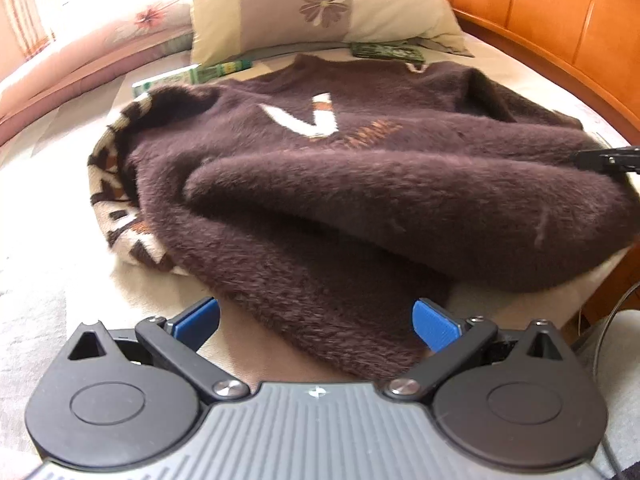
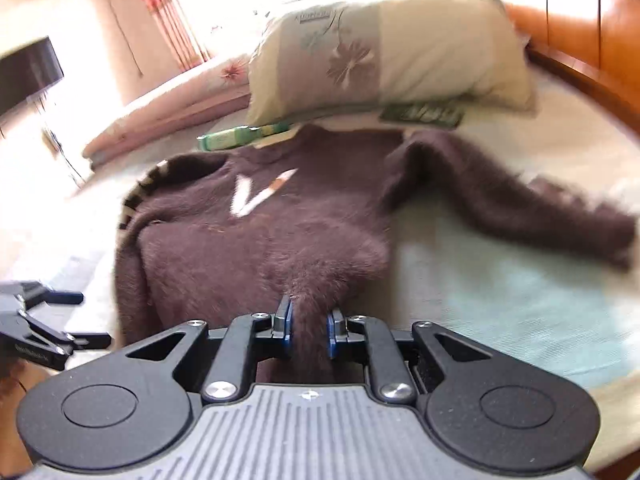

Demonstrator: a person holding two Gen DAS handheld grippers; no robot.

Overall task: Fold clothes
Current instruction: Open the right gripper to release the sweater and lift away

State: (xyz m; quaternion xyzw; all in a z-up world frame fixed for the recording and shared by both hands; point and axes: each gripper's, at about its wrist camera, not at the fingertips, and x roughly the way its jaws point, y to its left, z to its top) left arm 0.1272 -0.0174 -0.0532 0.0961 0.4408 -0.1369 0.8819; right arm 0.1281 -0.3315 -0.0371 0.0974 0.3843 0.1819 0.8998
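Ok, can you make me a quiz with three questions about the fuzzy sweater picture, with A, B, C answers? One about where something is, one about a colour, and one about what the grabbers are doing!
1. Where does the sweater lie?
A. on a chair
B. on the bed, in front of the pillow
C. on the floor

2. What colour is the big letter V on it?
A. white
B. green
C. red

3. What is the right gripper doing?
A. hanging open
B. holding the pillow
C. pinching the sweater

Answers:
1 B, the pillow sits just behind it.
2 A, it shows white on brown.
3 C, brown fuzz is squeezed between its blue pads; the left gripper is open.
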